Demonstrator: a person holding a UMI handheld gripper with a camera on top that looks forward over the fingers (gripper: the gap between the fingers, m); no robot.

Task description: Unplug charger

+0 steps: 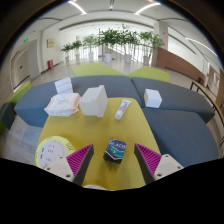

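gripper (107, 163): wide open, holding nothing; magenta pads either side of the charger
charger (115, 151): small dark block on the yellow worktop (100, 130), just ahead and between the fingers, gaps both sides
cable/socket: can't tell where it plugs in
white box (94, 100): beyond charger, apart
remote-like white bar (122, 109): beyond, right of box
risk: block is small and may slip or tip if the grip lands off-centre; pulling at an angle could drag it instead of freeing it

The label on the dark block (115, 151) between the tool's fingers was too small to read. At ten o'clock, papers (62, 103) on the tabletop (95, 130) showed illegible print, and the tool's (108, 160) finger bases were cut off.
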